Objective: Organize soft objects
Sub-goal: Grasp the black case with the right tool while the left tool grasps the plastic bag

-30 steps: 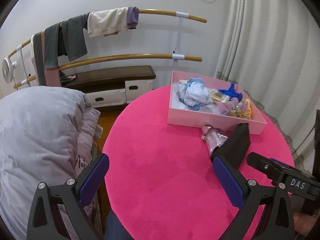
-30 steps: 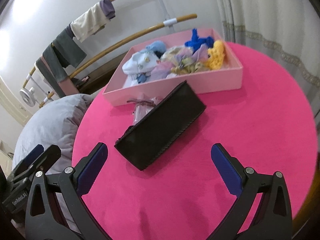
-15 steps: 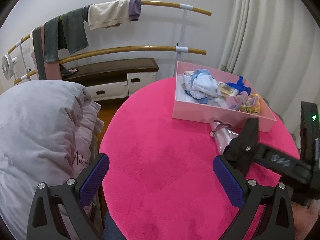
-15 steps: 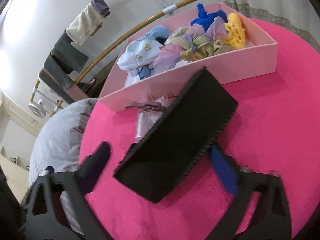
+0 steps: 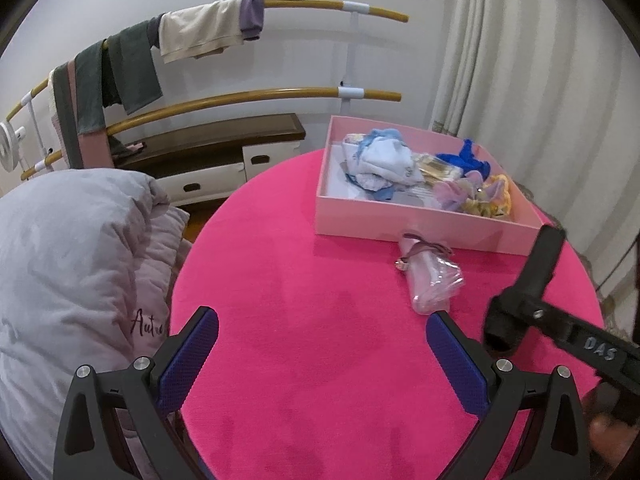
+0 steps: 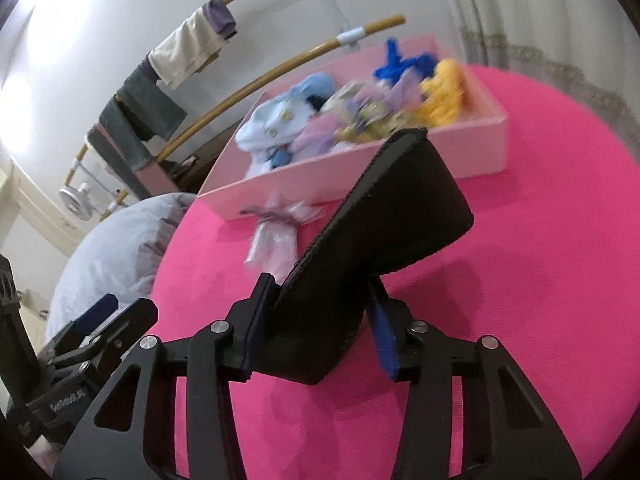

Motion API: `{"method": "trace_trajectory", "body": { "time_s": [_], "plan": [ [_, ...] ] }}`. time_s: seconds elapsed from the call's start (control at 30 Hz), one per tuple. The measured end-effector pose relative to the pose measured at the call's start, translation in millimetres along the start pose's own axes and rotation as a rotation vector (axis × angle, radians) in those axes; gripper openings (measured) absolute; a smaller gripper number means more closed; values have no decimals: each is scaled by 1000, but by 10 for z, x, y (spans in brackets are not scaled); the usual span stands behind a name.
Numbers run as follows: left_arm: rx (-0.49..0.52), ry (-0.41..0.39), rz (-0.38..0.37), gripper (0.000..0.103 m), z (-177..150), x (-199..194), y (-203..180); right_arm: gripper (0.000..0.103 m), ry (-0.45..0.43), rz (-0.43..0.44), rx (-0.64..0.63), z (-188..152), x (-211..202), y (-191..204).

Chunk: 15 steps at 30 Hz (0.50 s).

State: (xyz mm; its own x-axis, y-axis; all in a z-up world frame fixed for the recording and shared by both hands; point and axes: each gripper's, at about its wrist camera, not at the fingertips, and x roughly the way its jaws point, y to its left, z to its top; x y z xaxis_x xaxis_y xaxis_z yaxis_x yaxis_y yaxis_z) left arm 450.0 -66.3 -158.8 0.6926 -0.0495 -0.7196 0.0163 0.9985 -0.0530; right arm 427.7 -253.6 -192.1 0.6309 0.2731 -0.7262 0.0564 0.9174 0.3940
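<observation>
A black fabric pouch (image 6: 380, 216) is tilted up off the round pink table (image 6: 540, 300), its near end between the pads of my right gripper (image 6: 320, 292). The jaws are closing, and both pads press on the pouch. In the left wrist view the pouch (image 5: 544, 264) stands on end at the right. A clear bag tied with a ribbon (image 5: 432, 280) lies in front of the pink box (image 5: 400, 228), which holds several socks and scrunchies. My left gripper (image 5: 320, 344) hangs open over bare table, short of the clear bag, with nothing between its fingers.
A grey duvet (image 5: 60, 260) bulges against the table's left edge. Behind stand a low cabinet (image 5: 224, 144) and wooden rails draped with clothes (image 5: 200, 36). A curtain (image 5: 540, 60) hangs at the right, close behind the box.
My right gripper went from wide open to closed on the black pouch, which now tips up from lying flat. The clear bag, earlier half covered, lies exposed. My left gripper stayed open.
</observation>
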Motion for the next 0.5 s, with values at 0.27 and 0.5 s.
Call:
{"method": "trace_trajectory", "body": {
  "time_s": [0.27, 0.5],
  "plan": [
    [46, -4, -20, 103, 62, 99, -240, 42, -51, -108, -15, 68, -297, -223],
    [88, 14, -27, 103, 113, 327, -458, 42, -65, -115, -6, 87, -362, -344]
  ]
}}
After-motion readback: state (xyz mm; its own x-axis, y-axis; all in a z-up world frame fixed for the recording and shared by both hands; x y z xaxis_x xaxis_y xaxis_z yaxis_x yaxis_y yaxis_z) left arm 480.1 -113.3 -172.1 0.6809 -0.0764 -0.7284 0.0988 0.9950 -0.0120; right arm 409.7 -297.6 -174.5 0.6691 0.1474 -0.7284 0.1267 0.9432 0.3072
